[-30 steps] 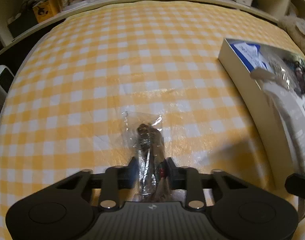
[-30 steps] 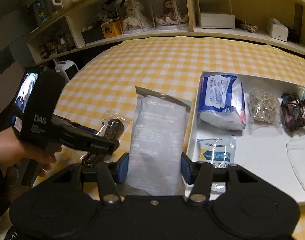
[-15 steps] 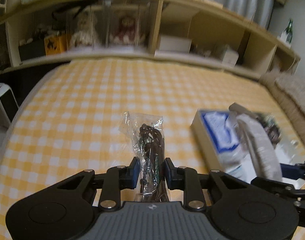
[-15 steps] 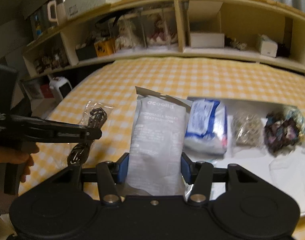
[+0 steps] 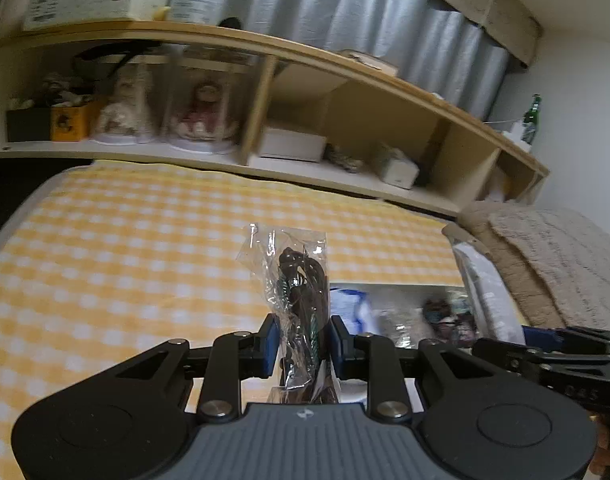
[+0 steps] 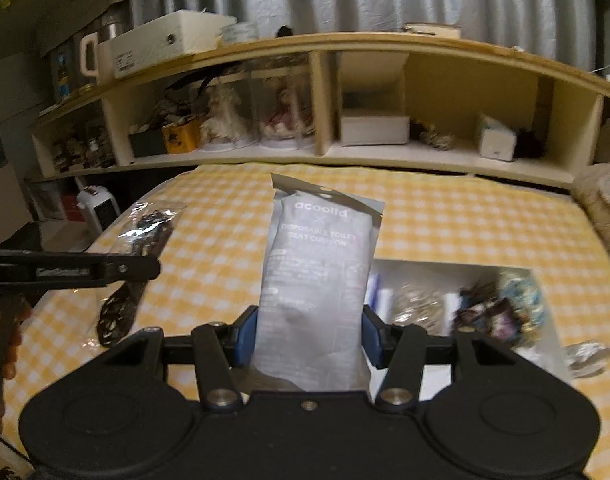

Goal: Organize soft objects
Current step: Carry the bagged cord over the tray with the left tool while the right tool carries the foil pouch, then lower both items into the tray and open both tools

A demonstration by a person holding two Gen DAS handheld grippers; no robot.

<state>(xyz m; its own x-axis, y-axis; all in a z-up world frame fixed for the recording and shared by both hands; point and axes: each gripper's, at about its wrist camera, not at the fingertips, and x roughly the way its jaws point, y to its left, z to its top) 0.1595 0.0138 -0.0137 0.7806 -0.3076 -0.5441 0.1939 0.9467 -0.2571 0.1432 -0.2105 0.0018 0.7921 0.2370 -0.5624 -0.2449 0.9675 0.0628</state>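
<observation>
While both packets were held clear of the yellow checked bed cover (image 5: 105, 280), the left gripper (image 5: 299, 346) was seen clamped on a clear plastic bag (image 5: 293, 276) holding a dark coiled item, its blue pads (image 5: 268, 344) pressed against the bag's lower part. The bag was kept upright between the jaws, its crinkled top standing above them. From the right wrist view the same bag (image 6: 145, 236) was seen at the left, hanging through the left gripper's black fingers (image 6: 121, 270) above the cover.

The right gripper (image 6: 309, 338) was closed on a grey packet (image 6: 317, 272) printed as a disposable toilet seat cushion. The packet was held upright, its lower end squeezed between the blue pads (image 6: 243, 338) and its top edge tilted slightly to the right.

A white tray (image 6: 445, 272) was seen lying on the bed cover behind and to the right of the grey packet. Inside it a blurred multicoloured fabric bundle (image 6: 501, 304) and a pale crinkly packet (image 6: 413, 300) were made out side by side; a blue-and-white pack (image 6: 375, 292) was mostly hidden behind the grey packet. A wooden shelf unit (image 6: 325, 96) was seen running along the far side of the bed.
</observation>
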